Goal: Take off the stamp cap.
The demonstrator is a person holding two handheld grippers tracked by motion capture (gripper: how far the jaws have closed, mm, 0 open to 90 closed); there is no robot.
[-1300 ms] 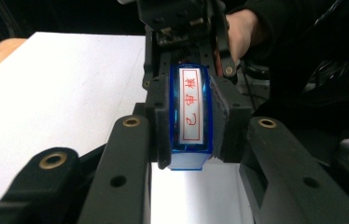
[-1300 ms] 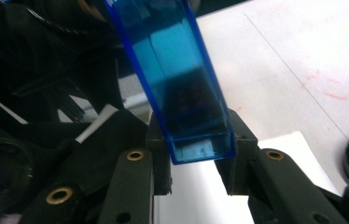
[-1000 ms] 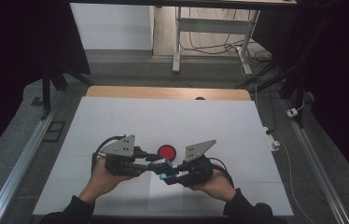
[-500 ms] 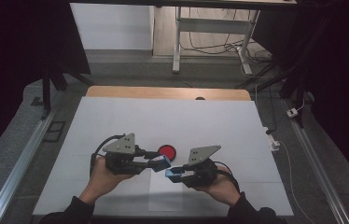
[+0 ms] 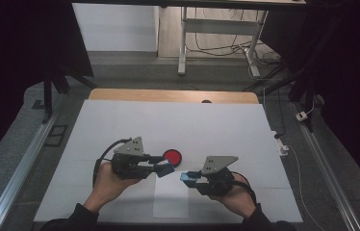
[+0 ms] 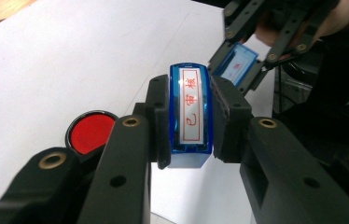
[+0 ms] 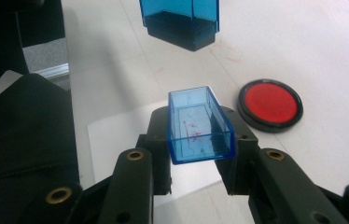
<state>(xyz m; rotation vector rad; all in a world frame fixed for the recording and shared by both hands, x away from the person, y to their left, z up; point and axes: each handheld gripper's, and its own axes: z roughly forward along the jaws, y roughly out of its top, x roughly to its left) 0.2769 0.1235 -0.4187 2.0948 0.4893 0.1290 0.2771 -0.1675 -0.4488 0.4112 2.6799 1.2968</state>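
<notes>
**Cap pulled clear of the stamp**

The two halves now sit apart. A second ago the left hand-held gripper [image 5: 164, 167] and the right hand-held gripper [image 5: 186, 177] met nose to nose over the white worktop [image 5: 120, 120], with the blue pieces joined between them. Since then the right one has drawn away toward the person's right and a little nearer to them, and a clear gap has opened, while the left one has kept its place.

The left hand-held gripper is clamped tight on the blue stamp [image 6: 190, 114], its pads pressing both long sides; the label with red characters faces its camera. In the right gripper view the stamp's dark underside [image 7: 180, 28] hangs in the air above the worktop. The right hand-held gripper is closed just as firmly on the clear blue cap [image 7: 199, 125], an empty open tray with faint red smears inside.

The red ink pad [image 5: 172, 156] lies open on the worktop just beyond the left hand-held gripper, near the stamp but not touching it. A white sheet of paper [image 7: 126, 128] lies beneath the right hand.

Judging from this, uncapping is done and the stamp face is exposed. The likely next step is inking it on the pad and pressing it to paper, with the cap set aside or kept held.
</notes>
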